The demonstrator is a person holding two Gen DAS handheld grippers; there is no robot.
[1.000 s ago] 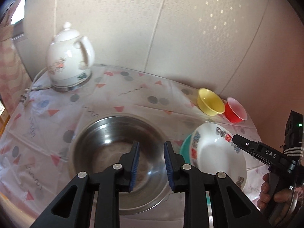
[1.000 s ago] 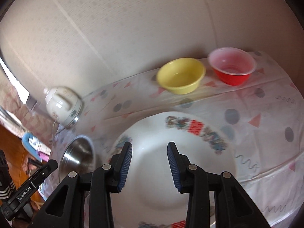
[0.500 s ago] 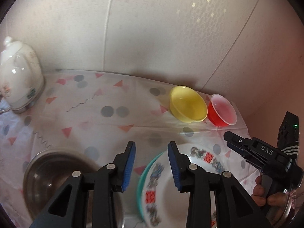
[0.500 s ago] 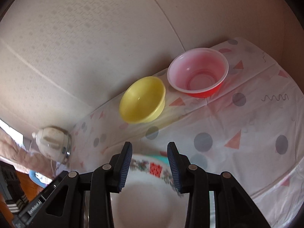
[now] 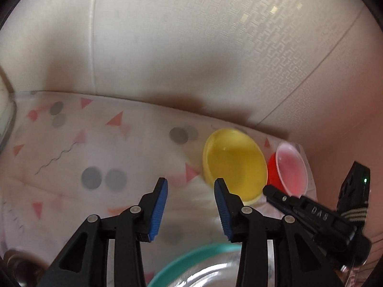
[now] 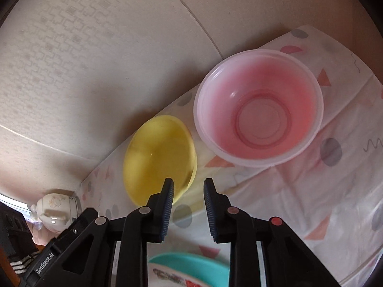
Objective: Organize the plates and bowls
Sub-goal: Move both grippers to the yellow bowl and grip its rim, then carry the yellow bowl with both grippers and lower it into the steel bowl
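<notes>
Yellow plastic bowl (image 5: pixel 234 165) and red plastic bowl (image 6: pixel 259 107) sit side by side on the counter (image 5: pixel 95 148) against the wall. My left fingers (image 5: pixel 190 205) are opening, my right fingers (image 6: pixel 188 206) closing, both empty. Only the right view shows the white kettle (image 6: pixel 57 211).

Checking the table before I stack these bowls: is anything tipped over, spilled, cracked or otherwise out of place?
Nothing stands out. The yellow plastic bowl and the red plastic bowl with the pale inside both sit upright and empty, side by side near the wall, on the patterned plastic tablecloth. No spill or crack shows. The tablecloth is only creased.
</notes>
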